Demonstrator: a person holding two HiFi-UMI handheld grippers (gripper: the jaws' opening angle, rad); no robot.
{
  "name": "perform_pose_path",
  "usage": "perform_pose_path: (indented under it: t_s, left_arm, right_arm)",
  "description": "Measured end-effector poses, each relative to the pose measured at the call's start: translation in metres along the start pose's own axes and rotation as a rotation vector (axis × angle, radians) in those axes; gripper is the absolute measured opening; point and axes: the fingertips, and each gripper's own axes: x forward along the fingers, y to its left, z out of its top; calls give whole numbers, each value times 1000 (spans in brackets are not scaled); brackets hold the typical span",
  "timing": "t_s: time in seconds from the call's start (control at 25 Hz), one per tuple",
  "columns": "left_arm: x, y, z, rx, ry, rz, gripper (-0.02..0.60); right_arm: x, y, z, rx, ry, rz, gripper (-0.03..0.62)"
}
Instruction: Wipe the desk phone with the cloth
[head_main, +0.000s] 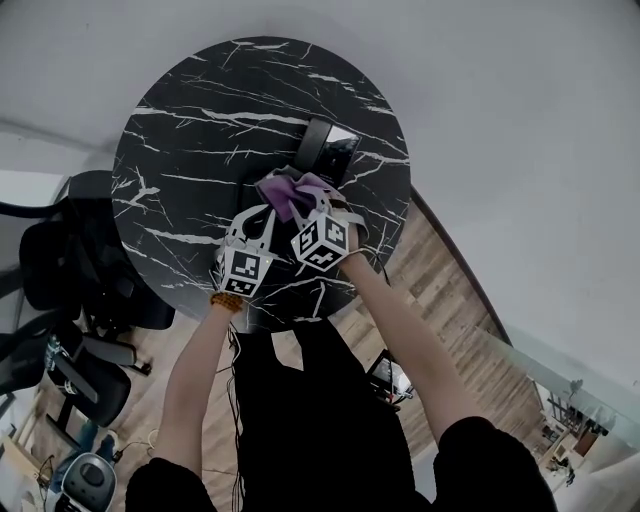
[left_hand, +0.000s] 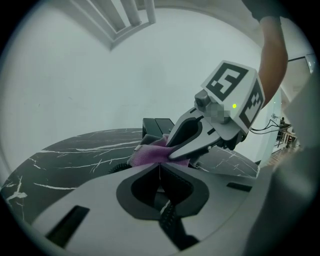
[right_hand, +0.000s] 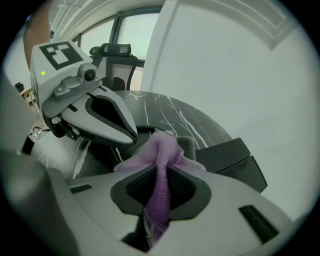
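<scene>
The right tongs (right_hand: 160, 175) are clamping the purple cloth (right_hand: 165, 147), holding it at the 7 o'clock edge of the desk phone (head_main: 326, 150), which is sitting toward 1 o'clock on the round black worktop (head_main: 190, 160). The left tongs (left_hand: 160, 167) are resting closed and empty just beside the cloth.

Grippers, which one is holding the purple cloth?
The right gripper; its fingers pinch the cloth, while the left gripper has its fingers closed on nothing.
</scene>
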Motion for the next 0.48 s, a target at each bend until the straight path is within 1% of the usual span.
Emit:
perform_pose_path:
  t_s: [0.08,0.12,0.24,0.32,0.48]
  left_arm:
    - [1,-2,-6,-3,15,-10,13]
    - [0,-3,-7,-1,20,-18,12]
    - [1,-4,-8,2,17,-33,12]
    - [1,-3,-8,0,13,-36,12]
    - [1,-6,-11,1,19,-48,12]
  right_arm:
    - [-7,-3,4,13,-17,18,76]
    - [-14,-7,8,15,-37,9,75]
    - [-37,-34,22,25,-105,-48,75]
    - [-49,-57,30,11,-131,-92,75]
    - [-58,-97,37,-17,-133,-164,75]
